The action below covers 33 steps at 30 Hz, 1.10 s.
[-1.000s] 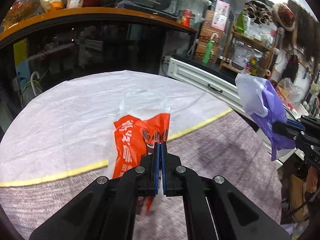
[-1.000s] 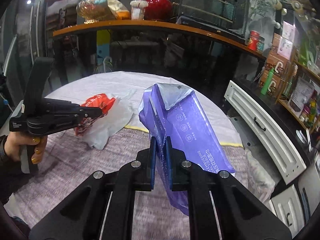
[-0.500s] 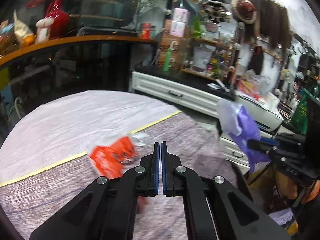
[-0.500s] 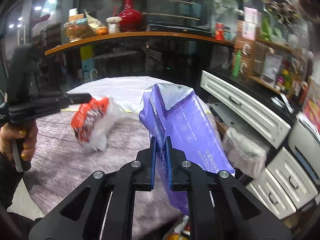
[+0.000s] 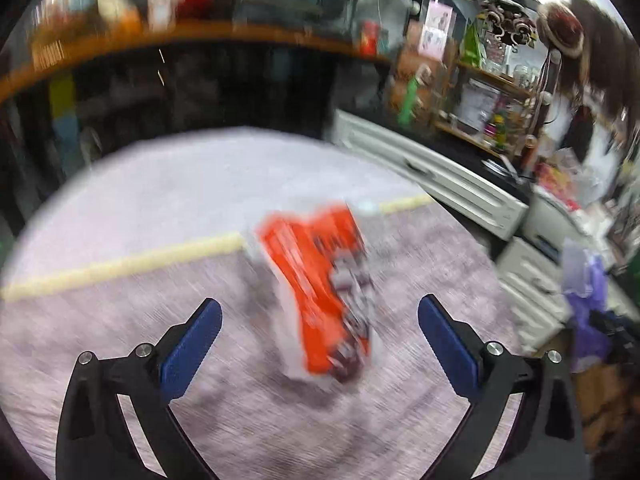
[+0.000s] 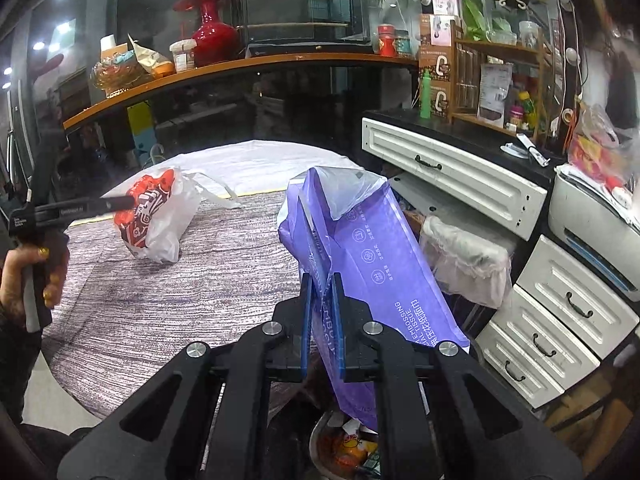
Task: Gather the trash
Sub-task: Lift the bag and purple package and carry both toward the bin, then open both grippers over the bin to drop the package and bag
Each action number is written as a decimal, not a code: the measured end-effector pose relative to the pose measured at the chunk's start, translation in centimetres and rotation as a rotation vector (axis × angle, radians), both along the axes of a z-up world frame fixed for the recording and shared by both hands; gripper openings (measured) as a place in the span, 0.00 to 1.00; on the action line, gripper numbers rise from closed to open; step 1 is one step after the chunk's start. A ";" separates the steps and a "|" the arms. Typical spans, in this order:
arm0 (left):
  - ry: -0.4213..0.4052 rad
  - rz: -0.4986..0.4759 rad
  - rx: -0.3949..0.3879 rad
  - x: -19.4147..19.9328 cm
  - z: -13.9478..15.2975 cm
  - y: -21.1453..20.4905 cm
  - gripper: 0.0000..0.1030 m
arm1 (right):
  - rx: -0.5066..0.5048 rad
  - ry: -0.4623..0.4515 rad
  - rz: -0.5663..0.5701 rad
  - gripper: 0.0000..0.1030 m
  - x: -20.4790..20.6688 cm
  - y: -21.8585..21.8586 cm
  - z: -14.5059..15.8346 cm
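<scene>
The left tongs [image 5: 320,328] gape over the orange bag [image 5: 324,292] (blurred), the right tongs [image 6: 322,312] clamp the purple wrapper [image 6: 360,248]; binning likely next.

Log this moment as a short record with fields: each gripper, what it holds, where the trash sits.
left gripper: open, holding nothing
right gripper: shut on purple plastic tissue wrapper
orange-and-white plastic bag: on the grey woven tablecloth, between the left fingers in the blurred left view
round metal bin: below the wrapper, holds litter
</scene>
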<state>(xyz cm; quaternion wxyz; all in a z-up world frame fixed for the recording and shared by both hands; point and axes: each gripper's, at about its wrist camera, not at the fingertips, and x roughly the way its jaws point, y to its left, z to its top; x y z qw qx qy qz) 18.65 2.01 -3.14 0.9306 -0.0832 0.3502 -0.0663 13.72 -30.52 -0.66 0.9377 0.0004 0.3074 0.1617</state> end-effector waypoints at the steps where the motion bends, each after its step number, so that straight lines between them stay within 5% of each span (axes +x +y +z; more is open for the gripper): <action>1: 0.020 -0.007 -0.005 0.4 -0.5 -0.3 0.92 | 0.003 0.004 -0.001 0.09 0.1 0.0 -0.2; 3: 0.022 -0.020 0.032 0.8 -0.9 -1.5 0.91 | 0.004 0.007 -0.004 0.09 0.1 0.2 -0.5; 5: 0.019 -0.026 0.062 1.2 -1.2 -2.6 0.79 | -0.003 0.004 -0.008 0.09 -0.1 0.3 -0.6; 7: 0.038 -0.022 0.077 1.7 -1.6 -3.3 0.46 | 0.000 0.007 -0.010 0.09 -0.4 0.3 -0.8; 10: 0.052 -0.023 0.069 2.0 -2.1 -3.4 0.16 | 0.002 0.015 -0.022 0.09 -0.9 -0.2 -1.2; 13: 0.045 -0.020 0.043 1.6 -2.3 -3.2 0.07 | 0.004 0.022 -0.039 0.09 -1.4 -0.9 -1.7; 23: -0.130 -0.235 -0.014 -3.1 2.8 -9.6 0.06 | 0.029 0.055 -0.116 0.09 -3.5 -4.5 -3.1; 33: -0.150 -0.512 -0.037 -4.8 3.2 -20.4 0.06 | 0.099 0.195 -0.197 0.09 -3.8 -8.3 -8.0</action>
